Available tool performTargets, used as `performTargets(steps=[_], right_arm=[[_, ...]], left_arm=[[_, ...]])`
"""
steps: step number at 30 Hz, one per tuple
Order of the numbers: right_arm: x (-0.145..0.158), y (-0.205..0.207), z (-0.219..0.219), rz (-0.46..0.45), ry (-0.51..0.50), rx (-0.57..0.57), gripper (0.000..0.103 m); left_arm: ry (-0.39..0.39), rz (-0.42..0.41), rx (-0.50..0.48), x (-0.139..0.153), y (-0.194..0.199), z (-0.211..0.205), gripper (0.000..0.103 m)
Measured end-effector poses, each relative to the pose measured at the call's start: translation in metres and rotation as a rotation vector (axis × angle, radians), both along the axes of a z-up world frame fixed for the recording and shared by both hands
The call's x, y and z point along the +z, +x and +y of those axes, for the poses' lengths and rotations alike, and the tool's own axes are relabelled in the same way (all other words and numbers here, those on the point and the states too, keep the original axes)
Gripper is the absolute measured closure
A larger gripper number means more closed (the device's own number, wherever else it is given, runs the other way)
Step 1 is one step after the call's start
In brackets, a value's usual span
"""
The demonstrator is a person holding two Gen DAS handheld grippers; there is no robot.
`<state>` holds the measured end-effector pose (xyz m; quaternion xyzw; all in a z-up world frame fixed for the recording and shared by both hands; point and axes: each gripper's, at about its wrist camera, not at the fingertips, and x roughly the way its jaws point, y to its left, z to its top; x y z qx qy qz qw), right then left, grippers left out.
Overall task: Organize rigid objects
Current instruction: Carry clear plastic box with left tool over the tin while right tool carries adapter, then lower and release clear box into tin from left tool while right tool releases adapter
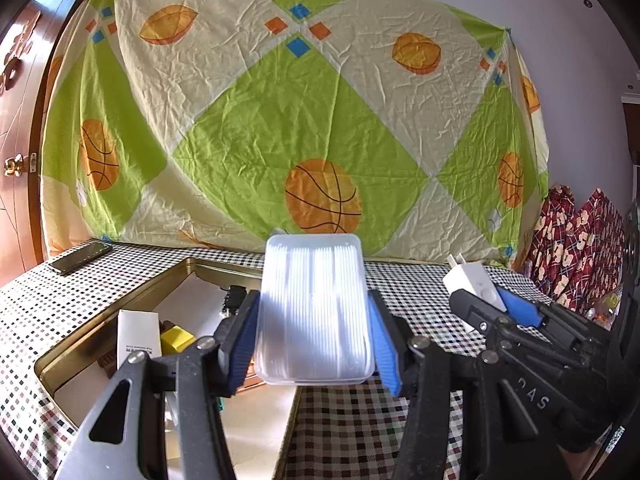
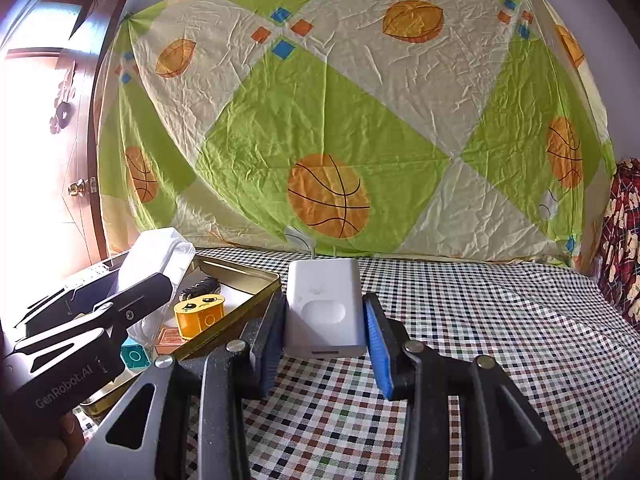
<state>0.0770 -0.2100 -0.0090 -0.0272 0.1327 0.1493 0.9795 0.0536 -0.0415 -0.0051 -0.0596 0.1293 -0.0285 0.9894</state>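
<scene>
My left gripper (image 1: 314, 332) is shut on a clear plastic box of cotton swabs (image 1: 314, 308) and holds it above the right edge of a gold metal tin (image 1: 120, 308). The box also shows in the right wrist view (image 2: 154, 264). My right gripper (image 2: 324, 332) is shut on a white charger plug (image 2: 324, 306), prongs pointing away, held above the checkered tablecloth (image 2: 480, 320). The plug also shows in the left wrist view (image 1: 474, 284). In the tin (image 2: 240, 276) lie a yellow round case (image 2: 200, 314), a teal cube (image 2: 135, 356) and a white carton (image 1: 138, 338).
A dark phone (image 1: 80, 258) lies at the table's far left. A basketball-print sheet (image 1: 280, 120) hangs behind the table. Red patterned fabric (image 1: 576, 252) is at the right. A wooden door (image 1: 16, 120) stands at the left.
</scene>
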Motion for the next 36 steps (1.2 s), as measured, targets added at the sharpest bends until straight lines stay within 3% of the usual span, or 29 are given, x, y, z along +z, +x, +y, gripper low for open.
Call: performTargets(steps=[36], right_arm=[[-0.003, -0.009, 0.048, -0.011, -0.004, 0.107, 0.062]], left_arm=[[-0.032, 0.011, 0.100, -0.002, -0.010, 0.058, 0.052]])
